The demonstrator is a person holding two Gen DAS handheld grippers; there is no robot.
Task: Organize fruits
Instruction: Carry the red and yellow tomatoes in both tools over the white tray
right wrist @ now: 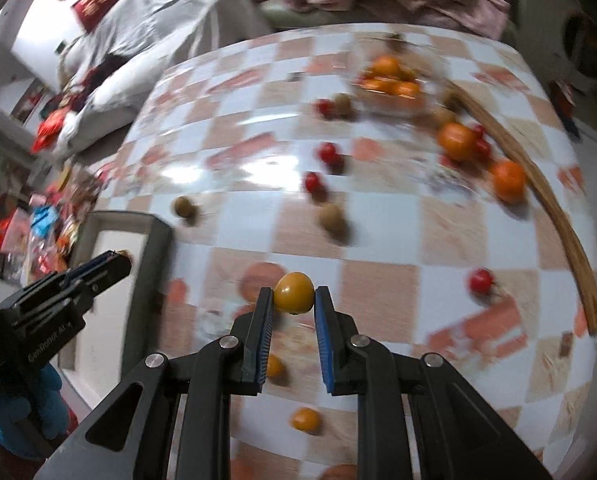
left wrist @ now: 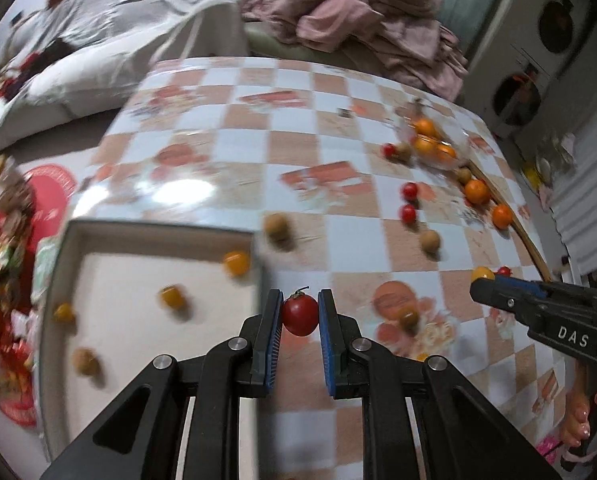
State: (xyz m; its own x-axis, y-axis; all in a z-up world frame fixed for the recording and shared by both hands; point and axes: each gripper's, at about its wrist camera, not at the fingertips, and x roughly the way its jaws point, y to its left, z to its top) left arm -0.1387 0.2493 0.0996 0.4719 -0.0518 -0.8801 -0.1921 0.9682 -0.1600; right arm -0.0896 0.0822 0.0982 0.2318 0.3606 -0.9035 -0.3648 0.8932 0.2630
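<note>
Two tools at work: each one is clenched on a single small fruit, both lifted clear of the checked worktop point(left wrist: 226, 148).
Far left, tray: a shallow pale tray point(left wrist: 68, 248) sits at the worktop's left edge, already holding a few small yellow fruits and a brown one, all lying loose and apart.
Left tool: the left tool point(left wrist: 299, 314) pinches a red cherry tomato point(left wrist: 299, 315) between its blue pads, stem end up, just right of the tray's near corner.
Right tool: the right tool point(right wrist: 293, 298) grips a yellow cherry tomato point(right wrist: 293, 292) at the fingertips, over the worktop to the right of the tray.
Loose fruit, right side: red tomatoes, brown round fruits and oranges lie scattered well apart; a clear bowl point(left wrist: 434, 148) of oranges stands at the far right, beside a curved wooden stick point(right wrist: 558, 216).
Handling, by my reckoning: both tomatoes are light, smooth-skinned and soft, so they may slip or split under a hard squeeze.
Where to hold: across the widest part, pads on opposite sides, as both are now; the yellow one sits nearer the tips, so it looks the likelier to roll out.
Likely step: carrying the fruit towards the tray.
</note>
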